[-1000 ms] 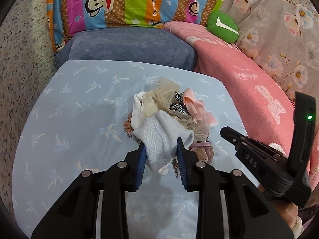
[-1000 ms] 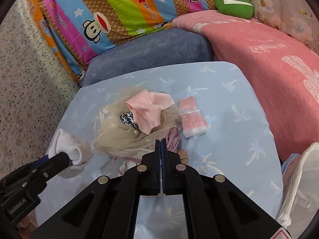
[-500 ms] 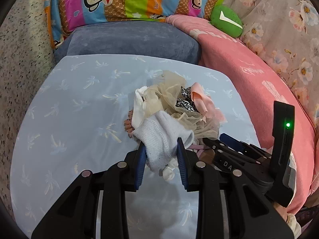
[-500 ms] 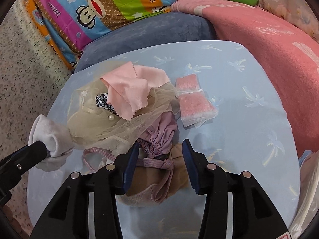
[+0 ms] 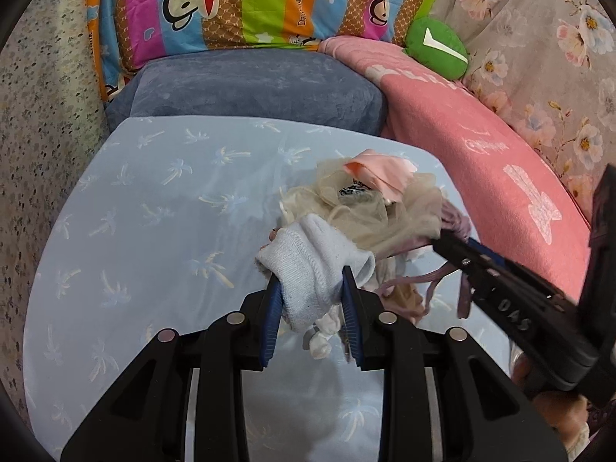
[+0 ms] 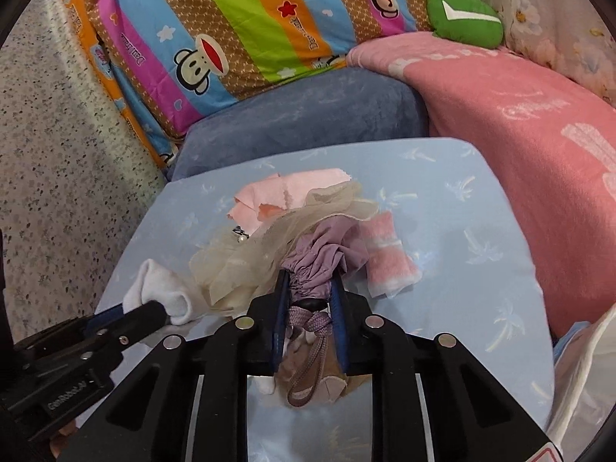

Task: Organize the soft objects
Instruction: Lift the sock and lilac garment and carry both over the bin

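**Both grippers pulling at one tangle of soft things**

The left gripper is clenching a white sock, its blue pads pressing on the knit from both sides. The sock is lying at the near left edge of a heap of soft things in the middle of the pale blue, palm-printed bench.

The right gripper is closing its jaws on a bunched lilac cloth; the fabric is sitting between the pads, and a braided lilac cord is hanging below them. Seen from the left wrist, the right gripper is reaching into the heap from the near right.

Beige tulle is spreading between the sock and the lilac cloth, with a pink cloth lying on its far side. A folded pink towel piece is resting on the bench just right of the lilac cloth.

A blue cushion and a pink blanket are bordering the bench on the far and right sides.
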A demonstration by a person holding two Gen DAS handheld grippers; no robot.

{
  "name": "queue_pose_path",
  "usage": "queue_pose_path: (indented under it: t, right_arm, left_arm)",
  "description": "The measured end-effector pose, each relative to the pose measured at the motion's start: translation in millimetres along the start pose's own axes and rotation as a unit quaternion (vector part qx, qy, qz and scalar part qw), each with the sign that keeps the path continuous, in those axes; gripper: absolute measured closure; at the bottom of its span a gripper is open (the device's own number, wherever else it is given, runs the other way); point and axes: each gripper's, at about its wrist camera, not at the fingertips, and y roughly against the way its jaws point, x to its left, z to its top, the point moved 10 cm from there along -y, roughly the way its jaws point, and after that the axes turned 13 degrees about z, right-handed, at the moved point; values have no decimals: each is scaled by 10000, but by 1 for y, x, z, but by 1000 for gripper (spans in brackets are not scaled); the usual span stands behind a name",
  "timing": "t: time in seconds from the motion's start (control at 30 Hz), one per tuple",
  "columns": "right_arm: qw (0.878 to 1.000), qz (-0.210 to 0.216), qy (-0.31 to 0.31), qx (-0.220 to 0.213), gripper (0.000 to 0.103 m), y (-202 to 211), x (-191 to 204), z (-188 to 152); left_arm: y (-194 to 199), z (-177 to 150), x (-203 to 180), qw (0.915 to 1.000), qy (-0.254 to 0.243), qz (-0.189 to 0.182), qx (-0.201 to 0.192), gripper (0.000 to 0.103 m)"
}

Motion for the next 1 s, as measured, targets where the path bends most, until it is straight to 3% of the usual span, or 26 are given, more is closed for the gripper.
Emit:
queue_pose_path:
  t: [0.53, 1.0]
  right_arm:
    - [9917, 178, 243, -1250, 84, 157, 46, 49]
    - [9823, -166, 165, -1857, 84, 266, 30, 31]
  left_arm:
    - [90, 21, -34, 9956, -146, -369, -846, 74]
    - [141, 10, -88, 9871, -616, -818, -1230, 74]
